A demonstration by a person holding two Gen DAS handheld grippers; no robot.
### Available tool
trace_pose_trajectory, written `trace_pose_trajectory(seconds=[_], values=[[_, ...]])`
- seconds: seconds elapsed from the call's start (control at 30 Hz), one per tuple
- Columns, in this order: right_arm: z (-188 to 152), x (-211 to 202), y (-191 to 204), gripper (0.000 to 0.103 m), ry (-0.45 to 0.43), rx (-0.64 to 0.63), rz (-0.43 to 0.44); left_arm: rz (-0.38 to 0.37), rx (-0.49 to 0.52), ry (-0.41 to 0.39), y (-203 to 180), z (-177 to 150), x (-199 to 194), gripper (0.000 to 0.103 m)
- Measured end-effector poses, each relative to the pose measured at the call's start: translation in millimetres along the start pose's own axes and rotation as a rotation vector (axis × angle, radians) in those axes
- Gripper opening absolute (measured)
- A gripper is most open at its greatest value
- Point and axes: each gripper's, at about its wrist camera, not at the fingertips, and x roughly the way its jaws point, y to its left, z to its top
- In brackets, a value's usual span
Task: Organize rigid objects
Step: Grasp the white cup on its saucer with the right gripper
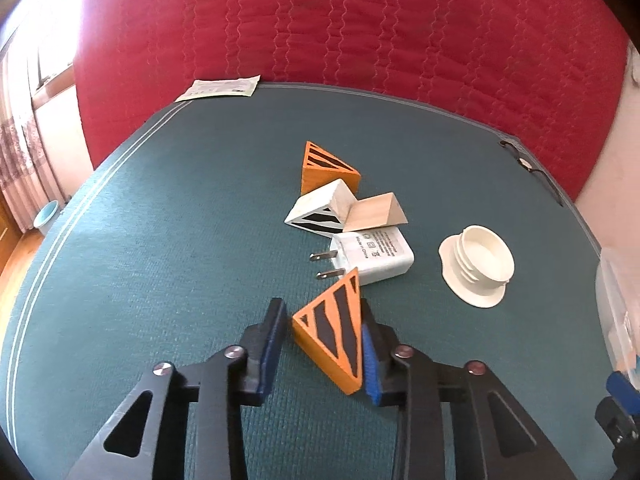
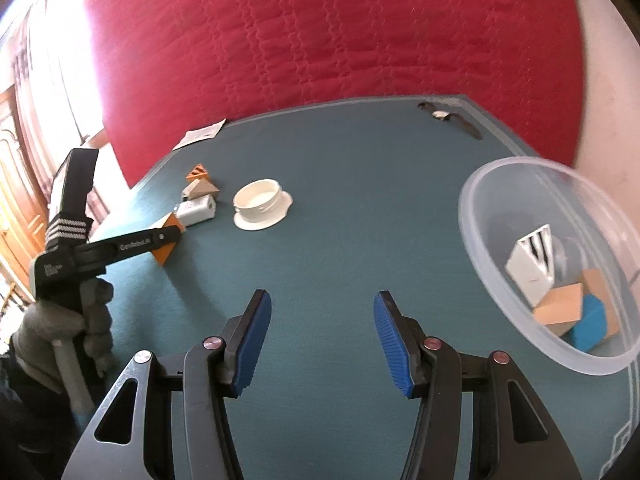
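Note:
My left gripper (image 1: 322,322) is open around an orange wedge with black stripes (image 1: 334,328) on the green cloth; the right pad touches it, the left pad stands apart. Beyond it lie a white charger plug (image 1: 370,256), a white striped block (image 1: 320,208), a plain wood wedge (image 1: 378,210), another orange striped wedge (image 1: 326,168) and a white threaded cap (image 1: 476,266). My right gripper (image 2: 322,332) is open and empty over bare cloth. A clear plastic bowl (image 2: 500,292) at the right holds a white striped block (image 2: 532,268), wood blocks and a blue block.
A red quilted cover (image 1: 360,28) stands behind the table. A paper leaflet (image 1: 220,88) lies at the far left corner and a wristwatch (image 2: 450,117) at the far right edge. The left gripper and gloved hand (image 2: 80,312) show at the left of the right wrist view.

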Motion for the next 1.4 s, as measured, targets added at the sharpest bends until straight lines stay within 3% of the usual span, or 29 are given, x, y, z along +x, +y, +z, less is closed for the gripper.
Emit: trace_pose_trajectory(seconds=[0.6, 1.03, 1.4], values=[[52.1, 71.8, 43.6, 0.055, 0.103, -0.058, 0.117, 0.02, 0.0, -0.009, 1.7, -4.7, -6.9, 0.031], [87.8, 134.1, 68.0, 0.055, 0.123, -0.086, 0.071, 0.021, -0.009, -0.01, 2.9, -3.7, -5.3, 0.031], [96.6, 148.3, 68.5, 0.056, 0.116, -0.085, 0.027, 0.023, -0.008, -0.01, 3.6, -3.3, -5.2, 0.031]])
